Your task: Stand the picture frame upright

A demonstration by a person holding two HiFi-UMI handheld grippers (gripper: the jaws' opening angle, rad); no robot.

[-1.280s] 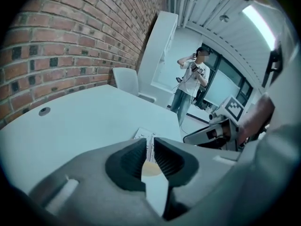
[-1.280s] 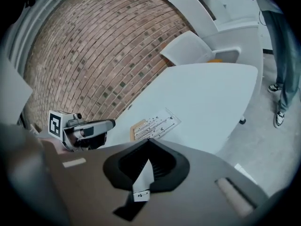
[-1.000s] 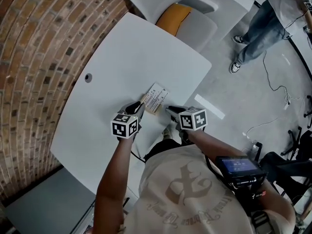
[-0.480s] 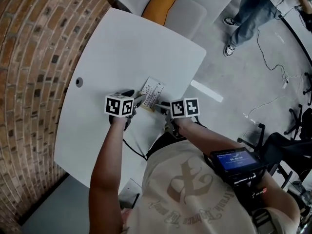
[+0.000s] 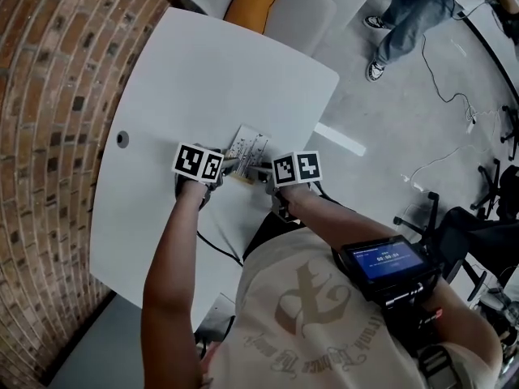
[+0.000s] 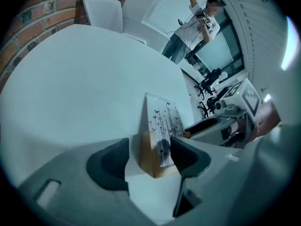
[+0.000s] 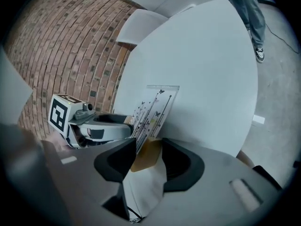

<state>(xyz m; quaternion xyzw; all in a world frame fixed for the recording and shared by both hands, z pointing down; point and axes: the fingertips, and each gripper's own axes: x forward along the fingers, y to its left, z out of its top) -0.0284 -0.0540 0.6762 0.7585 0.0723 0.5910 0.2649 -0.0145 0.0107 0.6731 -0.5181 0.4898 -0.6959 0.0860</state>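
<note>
The picture frame [image 5: 248, 151], clear with a butterfly print and a brown back stand, stands upright near the front edge of the white table [image 5: 211, 79]. My left gripper [image 5: 229, 167] reaches in from its left. Its jaws are opening around the frame's [image 6: 162, 121] lower end, with a gap at the left pad [image 6: 110, 164]. My right gripper [image 5: 258, 171] comes in from the right, jaws closing slightly. The frame's [image 7: 153, 108] brown stand sits between them, and no pad clearly presses on it. Each gripper shows in the other's view: the left gripper [image 7: 101, 126] and the right gripper [image 6: 221, 121].
A white chair with a yellow cushion [image 5: 259, 2] stands at the table's far side. A brick wall [image 5: 40, 96] runs along the left. The table has a small hole [image 5: 122, 138]. A person [image 5: 405, 10] stands on the grey floor at the upper right, near cables.
Both grippers have drawn closer together at the frame's near end. The frame stands steeper than a second ago. The jaws stand wider around it.
</note>
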